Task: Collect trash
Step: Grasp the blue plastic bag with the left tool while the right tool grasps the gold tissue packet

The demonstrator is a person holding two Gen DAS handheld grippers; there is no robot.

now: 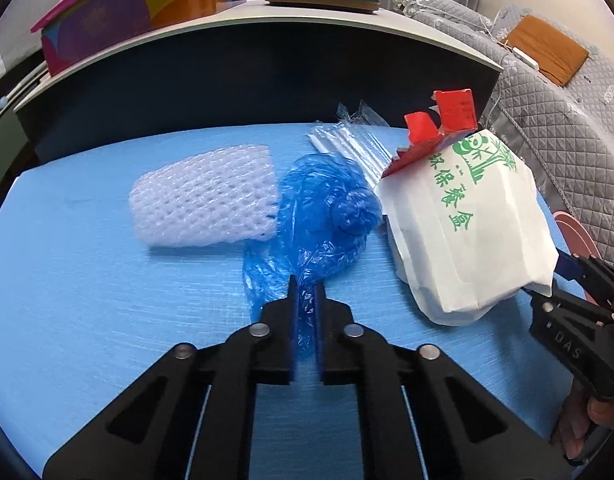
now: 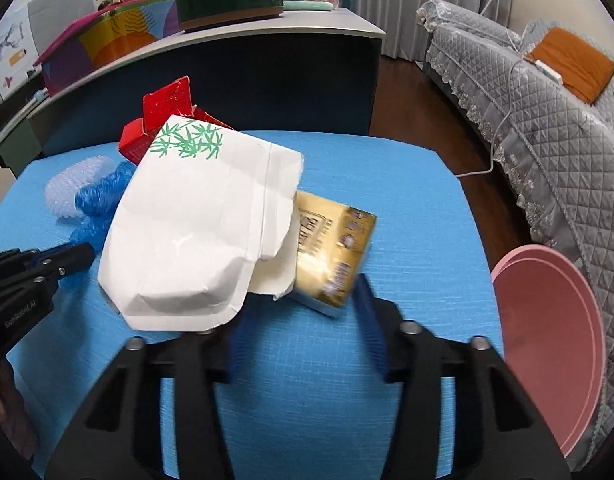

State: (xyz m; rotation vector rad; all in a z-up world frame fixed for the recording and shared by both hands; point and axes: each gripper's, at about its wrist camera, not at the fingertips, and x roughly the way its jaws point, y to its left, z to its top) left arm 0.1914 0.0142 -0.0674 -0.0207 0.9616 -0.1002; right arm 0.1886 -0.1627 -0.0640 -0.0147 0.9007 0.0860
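Trash pickup underway: left gripper pinching blue plastic film, right gripper half-spread around white bag; next, pink bin.

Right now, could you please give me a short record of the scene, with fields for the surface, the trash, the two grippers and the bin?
surface: blue table
trash: white foam net, blue plastic film, clear wrapper, red carton, white paper bag, gold box
left gripper: shut on the film
right gripper: jaws blurred, either side of the bag's lower edge and the box; grip unclear
bin: pink basin, beside the table's right edge
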